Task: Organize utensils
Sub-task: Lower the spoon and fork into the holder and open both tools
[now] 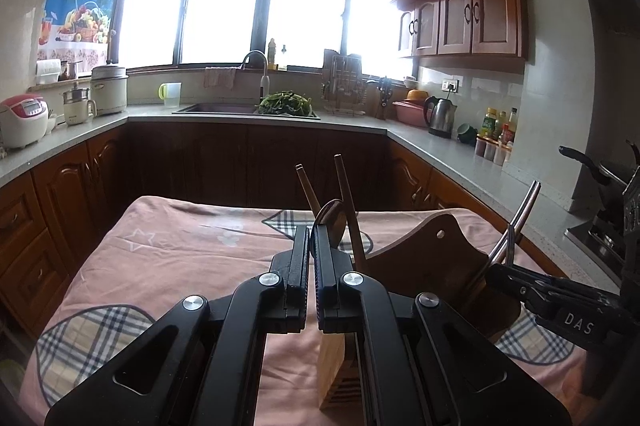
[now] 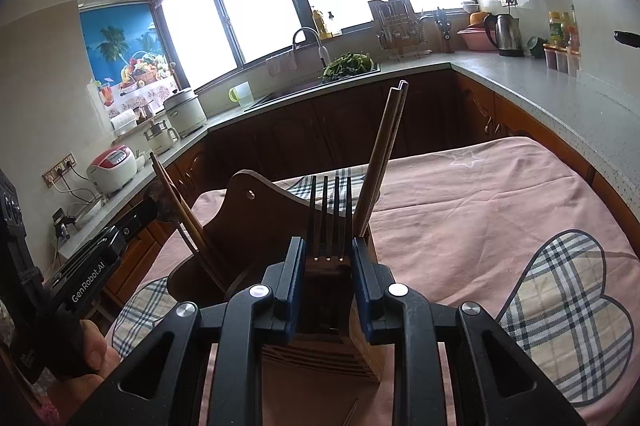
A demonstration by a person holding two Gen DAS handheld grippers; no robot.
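Right gripper (image 2: 327, 262): fingers (image 2: 294, 266) pinch a metal fork (image 2: 330, 210) low across its head, long axis along the fingers, tines pointing up and away toward the window, directly over a wooden utensil holder (image 2: 240, 210) on the pink-clothed surface (image 2: 500, 194). Left gripper (image 1: 311, 242): fingers pressed together on the thin handle of a dark spoon (image 1: 334, 222), bowl raised just above the fingertips. Two pairs of chopsticks (image 2: 382, 154) stand in the holder, leaning outward with tips up.
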